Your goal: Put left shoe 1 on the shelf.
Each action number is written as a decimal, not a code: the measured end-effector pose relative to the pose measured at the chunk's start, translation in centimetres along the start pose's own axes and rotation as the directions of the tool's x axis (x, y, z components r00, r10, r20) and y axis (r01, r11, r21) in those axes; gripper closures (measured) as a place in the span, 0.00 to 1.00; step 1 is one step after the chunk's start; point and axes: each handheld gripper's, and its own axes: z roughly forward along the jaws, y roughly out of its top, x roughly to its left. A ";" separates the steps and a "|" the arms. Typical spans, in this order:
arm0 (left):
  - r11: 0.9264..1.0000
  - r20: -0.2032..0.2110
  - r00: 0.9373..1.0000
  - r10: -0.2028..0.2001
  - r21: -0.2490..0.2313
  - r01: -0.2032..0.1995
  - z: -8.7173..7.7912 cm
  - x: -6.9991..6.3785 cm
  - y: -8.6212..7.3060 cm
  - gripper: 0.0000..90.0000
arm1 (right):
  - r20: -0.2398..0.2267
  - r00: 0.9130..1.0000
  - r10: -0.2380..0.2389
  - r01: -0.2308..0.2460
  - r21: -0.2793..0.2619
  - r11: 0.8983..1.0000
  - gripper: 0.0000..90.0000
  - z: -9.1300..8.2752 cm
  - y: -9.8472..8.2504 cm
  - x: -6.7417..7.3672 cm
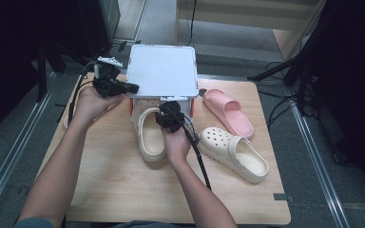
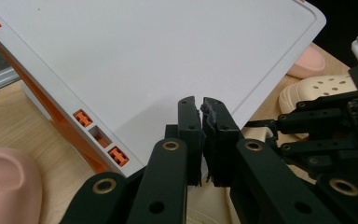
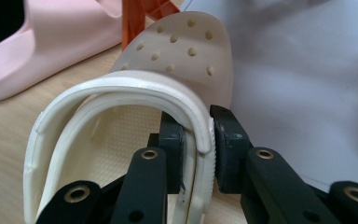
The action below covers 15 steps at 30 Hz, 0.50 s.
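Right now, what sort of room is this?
Probably a lab or workshop set up for recording: a small wooden table on bare grey floor, dark stands with cables around it, and clogs laid out as props.

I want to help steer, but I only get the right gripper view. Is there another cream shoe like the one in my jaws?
Observer: Yes. A second cream perforated foam clog lies on the wooden table, to the right of the cream clog you hold.
Operator: What is my other gripper doing?
Observer: The left gripper has its jaws shut on nothing, just over the near left corner of the white plastic box lid.
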 end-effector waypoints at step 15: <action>1.000 0.003 1.000 -0.007 -0.002 0.007 0.0 0.0 0.0 0.96 | -0.005 1.000 0.027 -0.027 -0.017 0.999 0.76 0.6 -0.4 0.6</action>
